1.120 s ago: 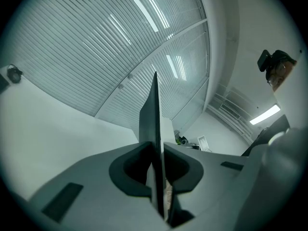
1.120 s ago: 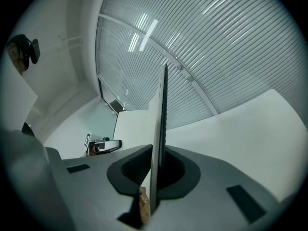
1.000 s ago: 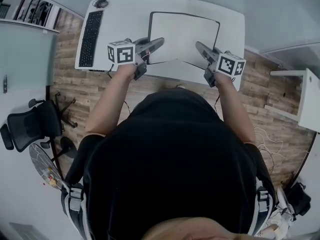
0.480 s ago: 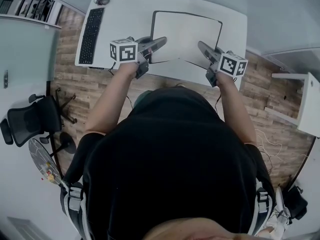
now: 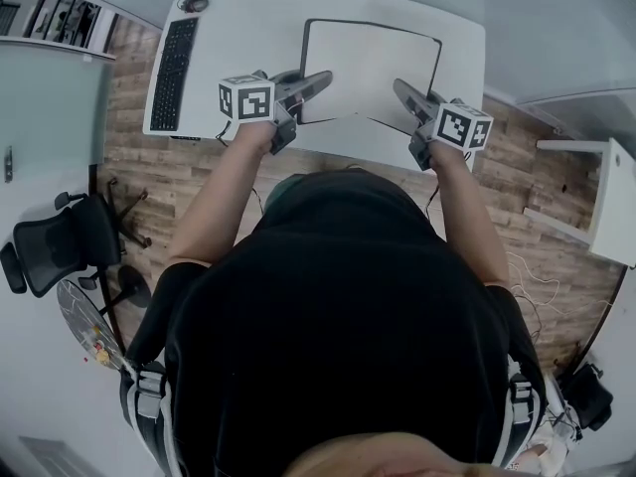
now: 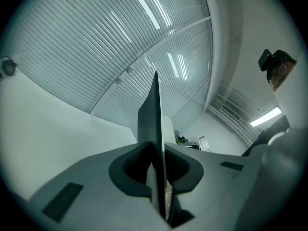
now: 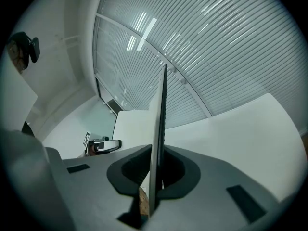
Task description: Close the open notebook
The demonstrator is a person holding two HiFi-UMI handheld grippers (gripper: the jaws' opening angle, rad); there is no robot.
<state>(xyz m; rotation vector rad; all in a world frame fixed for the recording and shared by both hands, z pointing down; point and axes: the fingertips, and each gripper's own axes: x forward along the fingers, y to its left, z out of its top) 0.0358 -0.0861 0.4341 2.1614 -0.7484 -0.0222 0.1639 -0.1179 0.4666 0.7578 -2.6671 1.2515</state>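
Observation:
An open notebook (image 5: pixel 370 68) with white pages and a dark border lies flat on the white desk (image 5: pixel 248 48). My left gripper (image 5: pixel 320 79) reaches in from the near left, its tip at the notebook's near left corner. My right gripper (image 5: pixel 400 90) points at the near right edge of the right-hand page. In the left gripper view the left gripper (image 6: pixel 155 109) shows its jaws pressed together into one thin edge, with nothing between them. The right gripper (image 7: pixel 162 90) looks the same in its own view. Whether either tip touches the paper I cannot tell.
A black keyboard (image 5: pixel 169 73) lies along the desk's left side, with a small dark round object (image 5: pixel 192 4) beyond it. On the wooden floor stand an office chair (image 5: pixel 60 251) at the left and a white shelf unit (image 5: pixel 606 197) at the right. The person's body hides the desk's near edge.
Both grippers have shifted slightly forward toward the notebook's near corners. The notebook lies open as before, and the jaws look unchanged.

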